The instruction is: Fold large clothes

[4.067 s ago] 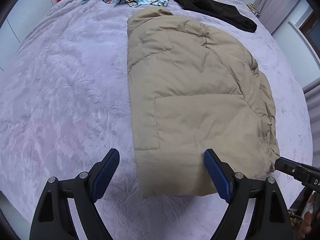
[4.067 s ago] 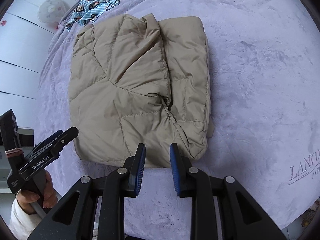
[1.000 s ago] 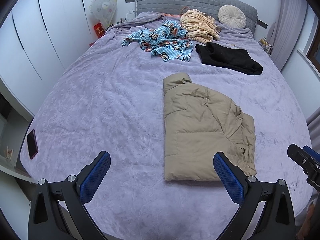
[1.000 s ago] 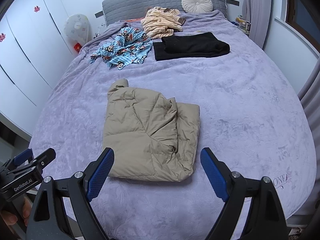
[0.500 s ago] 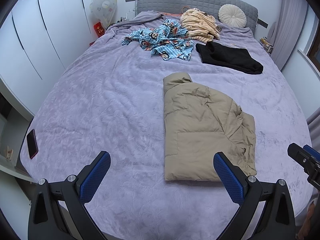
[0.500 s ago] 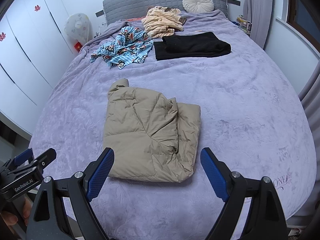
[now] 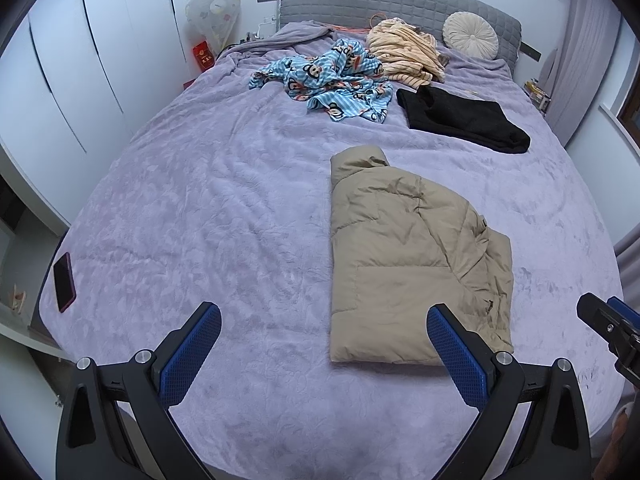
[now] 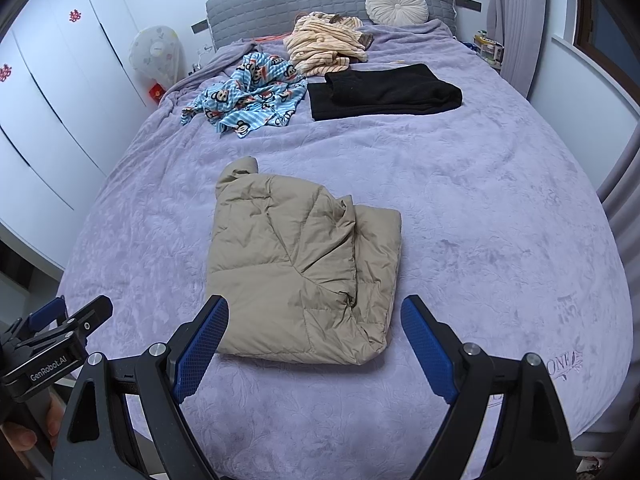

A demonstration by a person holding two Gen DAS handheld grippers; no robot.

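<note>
A tan puffer jacket (image 7: 412, 256) lies folded into a compact rectangle on the purple bedspread (image 7: 224, 208), collar end toward the headboard. It also shows in the right wrist view (image 8: 300, 268). My left gripper (image 7: 324, 344) is open and empty, held back above the bed's near edge, the jacket ahead and to its right. My right gripper (image 8: 314, 344) is open and empty, just short of the jacket's near edge. Each gripper shows at the edge of the other's view.
At the head of the bed lie a blue monkey-print garment (image 7: 336, 80), a striped peach garment (image 7: 404, 54), a folded black garment (image 7: 460, 120) and a round cushion (image 7: 470, 36). A phone (image 7: 64, 282) lies at the bed's left edge. White wardrobes (image 7: 80, 60) stand left.
Four seconds ago both grippers were low at the jacket's near edge, the right nearly shut. Both have since pulled back and up, open. Over the last second nothing has visibly moved.
</note>
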